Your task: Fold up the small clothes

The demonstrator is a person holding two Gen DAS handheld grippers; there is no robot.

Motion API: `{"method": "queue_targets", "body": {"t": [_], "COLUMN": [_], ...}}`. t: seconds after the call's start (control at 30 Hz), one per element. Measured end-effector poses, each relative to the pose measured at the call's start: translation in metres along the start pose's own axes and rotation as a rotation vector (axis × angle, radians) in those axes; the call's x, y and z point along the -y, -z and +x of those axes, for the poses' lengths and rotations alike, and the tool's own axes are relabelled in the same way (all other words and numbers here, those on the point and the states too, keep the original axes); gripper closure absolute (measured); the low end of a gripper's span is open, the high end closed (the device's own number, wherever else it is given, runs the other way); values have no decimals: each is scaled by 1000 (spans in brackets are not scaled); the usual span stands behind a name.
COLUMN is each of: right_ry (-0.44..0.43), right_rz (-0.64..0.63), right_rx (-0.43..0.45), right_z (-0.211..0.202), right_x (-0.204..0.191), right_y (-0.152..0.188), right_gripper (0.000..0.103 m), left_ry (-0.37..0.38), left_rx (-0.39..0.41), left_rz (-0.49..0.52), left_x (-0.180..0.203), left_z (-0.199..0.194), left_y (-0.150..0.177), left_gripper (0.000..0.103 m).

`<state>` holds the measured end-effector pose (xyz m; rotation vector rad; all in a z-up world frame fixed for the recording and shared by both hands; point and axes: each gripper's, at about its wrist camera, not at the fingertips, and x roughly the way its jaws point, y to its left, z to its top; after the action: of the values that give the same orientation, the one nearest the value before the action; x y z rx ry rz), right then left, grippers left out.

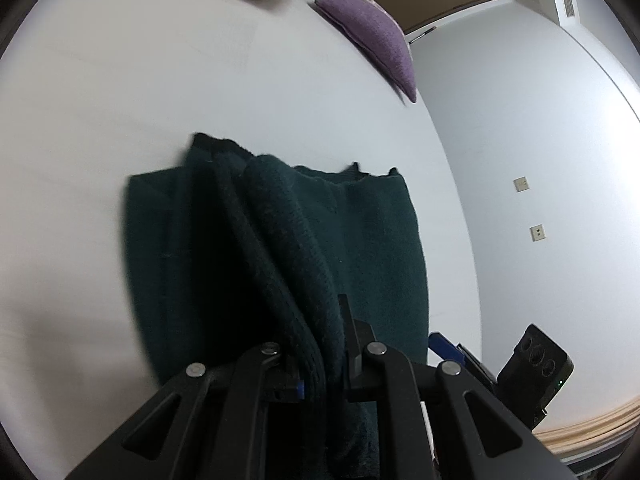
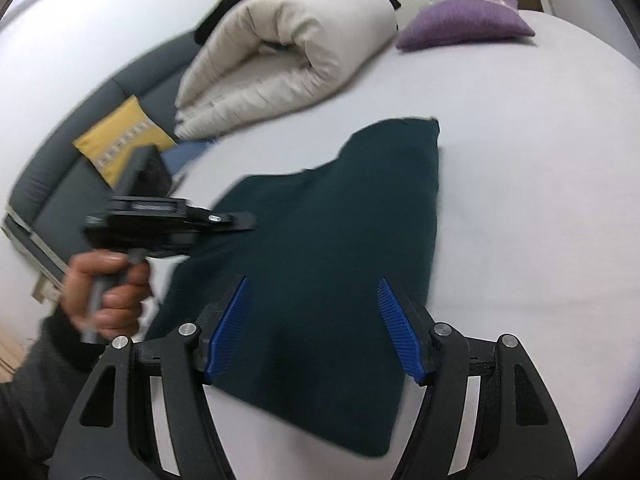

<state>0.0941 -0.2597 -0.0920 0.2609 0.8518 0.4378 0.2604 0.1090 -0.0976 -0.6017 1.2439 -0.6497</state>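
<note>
On the white bed point(image 2: 520, 200), my left tongs point(image 1: 320, 364) pinch one dark green sweater's point(image 2: 332, 260) lifted fold; only my right view shows the right tongs point(image 2: 316, 328) spread empty above it, one hand point(image 2: 106, 292), two cushions.

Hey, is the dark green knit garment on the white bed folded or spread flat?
Partly folded: the dark green knit garment lies doubled on the white bed, one bunched edge lifted in the shut left gripper.

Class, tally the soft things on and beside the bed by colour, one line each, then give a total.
Dark green: 1, garment
Purple: 1, cushion
Yellow: 1, cushion
Cream: 1, rolled duvet
Total: 4
</note>
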Motion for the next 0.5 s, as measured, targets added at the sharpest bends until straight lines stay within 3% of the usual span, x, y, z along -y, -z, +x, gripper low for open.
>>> {"method": "queue_targets", "body": {"t": [0.1,0.4,0.5], "right_ry": [30,15,18], "right_rz": [-43,-111,-139], "right_rx": [-31,-60,-72], "right_z": [17,27,28], "right_x": [-5,-36,-46], "right_y": [-1,1,-1], "right_gripper": [38,38,38], "left_ry": [-4,8,-28], "left_rx": [16,64,42], "left_rz": [-19,-32,-24], "left_x": [-14,-38,-46], "left_z": [-6,-30,-32], "left_y": [-1,1,10], "left_gripper": [90,90,90]}}
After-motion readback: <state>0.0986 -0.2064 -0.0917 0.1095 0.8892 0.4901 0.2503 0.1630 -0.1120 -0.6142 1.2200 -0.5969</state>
